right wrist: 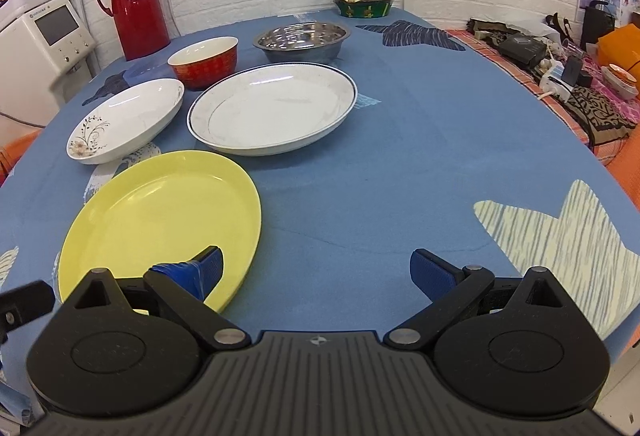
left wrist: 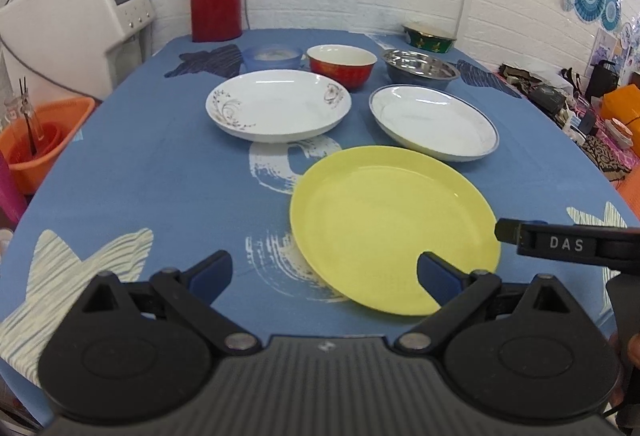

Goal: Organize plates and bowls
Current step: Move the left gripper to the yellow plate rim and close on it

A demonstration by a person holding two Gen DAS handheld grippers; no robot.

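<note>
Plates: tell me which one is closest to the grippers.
The yellow plate. It lies at the near edge, partly behind both grippers' fingers, while the floral plate and the blue-rimmed plate sit farther back.

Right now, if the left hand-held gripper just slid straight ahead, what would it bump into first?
Probably the round yellow plate. The open left hand-held gripper points up the blue tablecloth, and its right finger already overlaps the plate's near rim. Height above it is unclear, so it might pass over.
</note>
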